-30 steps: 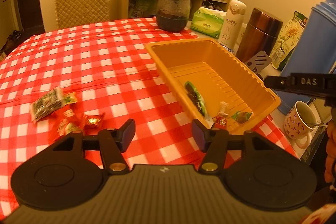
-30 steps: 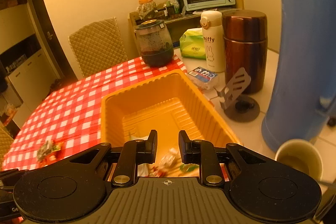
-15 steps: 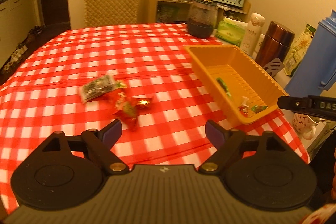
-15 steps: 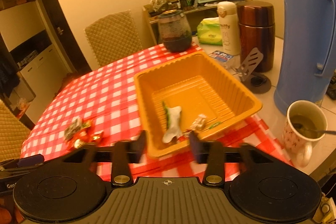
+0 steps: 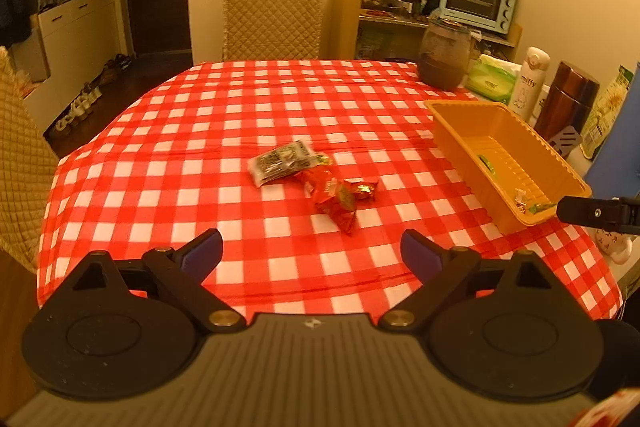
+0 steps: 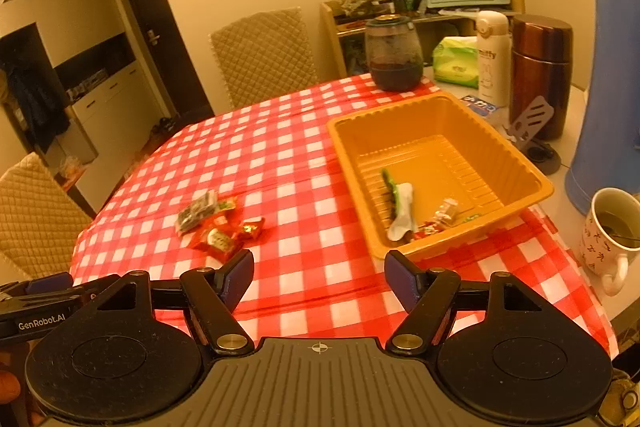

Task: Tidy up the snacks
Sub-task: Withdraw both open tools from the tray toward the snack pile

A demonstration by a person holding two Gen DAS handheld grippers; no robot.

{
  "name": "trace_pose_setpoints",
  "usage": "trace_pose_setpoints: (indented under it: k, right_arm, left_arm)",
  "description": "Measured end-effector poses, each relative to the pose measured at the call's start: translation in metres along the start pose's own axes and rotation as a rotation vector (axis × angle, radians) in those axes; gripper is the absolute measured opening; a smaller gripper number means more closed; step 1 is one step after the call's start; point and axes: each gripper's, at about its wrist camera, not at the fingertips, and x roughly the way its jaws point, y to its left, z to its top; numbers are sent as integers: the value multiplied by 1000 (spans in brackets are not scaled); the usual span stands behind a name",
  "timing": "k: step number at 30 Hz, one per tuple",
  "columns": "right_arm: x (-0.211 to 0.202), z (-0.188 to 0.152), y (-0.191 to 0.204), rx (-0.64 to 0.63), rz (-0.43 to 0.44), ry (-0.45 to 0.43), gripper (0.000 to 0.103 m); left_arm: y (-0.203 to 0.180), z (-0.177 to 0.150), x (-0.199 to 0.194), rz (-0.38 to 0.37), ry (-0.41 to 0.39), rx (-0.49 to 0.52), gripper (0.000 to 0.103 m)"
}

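An orange tray (image 5: 452, 115) (image 6: 436, 103) stands on the right of the red checked table and holds several small snacks, among them a green and white packet (image 6: 400, 203) and wrapped candies (image 6: 444, 213). A loose pile lies mid-table: a dark packet (image 5: 280, 163) (image 6: 196, 213), a red packet (image 5: 332, 199) (image 6: 218, 241) and a gold candy (image 5: 364, 190) (image 6: 252, 227). My left gripper (image 5: 311, 254) is open and empty, back from the pile near the front edge. My right gripper (image 6: 319, 274) is open and empty, in front of the tray.
A dark glass jar (image 6: 394, 55), tissue pack (image 6: 456, 63), white bottle (image 6: 492, 57), brown flask (image 6: 540, 67), blue thermos (image 6: 608, 87) and a mug (image 6: 612, 231) stand along the right side. Quilted chairs (image 5: 272, 15) (image 5: 20, 163) stand at the far and left sides.
Both grippers have pulled back and up from the tray and opened wider. The right gripper let go of the white and green packet, which now lies in the tray.
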Motion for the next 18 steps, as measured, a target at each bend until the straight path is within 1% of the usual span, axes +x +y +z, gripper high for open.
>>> trace_pose_setpoints:
  k: [3, 6, 14, 18]
  right_arm:
    - [1, -2, 8, -19, 8, 6, 73]
    - [2, -4, 15, -38, 16, 13, 73]
    - [10, -6, 28, -81, 12, 18, 73]
    - [19, -4, 30, -82, 30, 32, 73]
  left_arm:
    - [6, -3, -4, 16, 3, 10, 96]
    - [10, -6, -5, 17, 20, 7, 96]
    - [23, -7, -4, 25, 52, -39, 96]
    - [28, -6, 3, 20, 66, -71, 96]
